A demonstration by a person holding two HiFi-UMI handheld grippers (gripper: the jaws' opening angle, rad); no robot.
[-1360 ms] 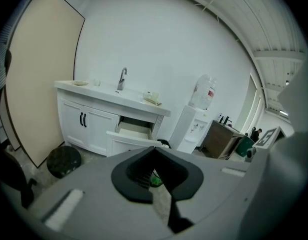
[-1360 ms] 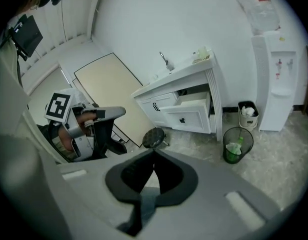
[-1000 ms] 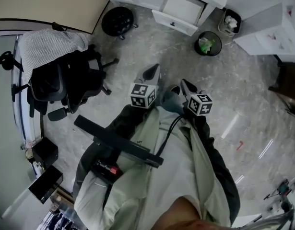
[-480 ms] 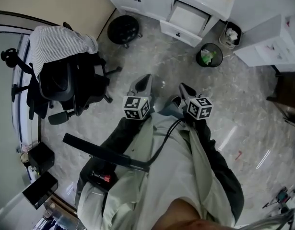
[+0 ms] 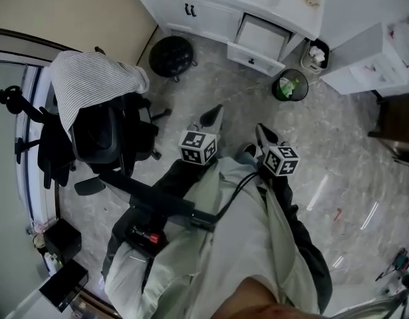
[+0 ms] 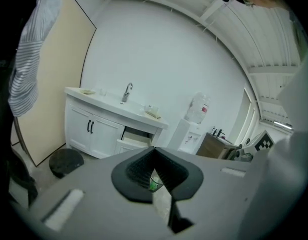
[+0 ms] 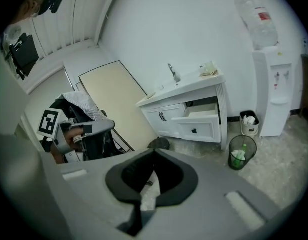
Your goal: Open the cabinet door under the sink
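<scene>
Left tool [image 5: 212, 116]: jaws pressed together with nothing between them, just as a second ago; held out ahead of the person's body, pointing toward the white cabinet.
Right tool [image 5: 263, 133]: also closed and empty, just beside the left one but not touching it; unchanged in its grip.
Cabinet door [image 5: 191, 12]: the pair of white doors with black handles under the sink, both still closed, well apart from both tools. A second ago only the handles peeped in at the top edge of the head view; now the whole front shows.
Drawer [image 5: 261, 42]: right of the doors, pulled out, as before.
Counter [image 6: 111, 103]: white top over the doors, with the tap [image 6: 126, 91] standing on it.
Stool [image 5: 171, 50]: round and black, on the floor by the doors' left end; lower in the head view than before.
Bin [image 5: 289, 85]: right of the drawer, also lower in the view.
Office chair [image 5: 104, 128]: left of the person, a striped cloth [image 5: 98, 78] draped over it.
</scene>
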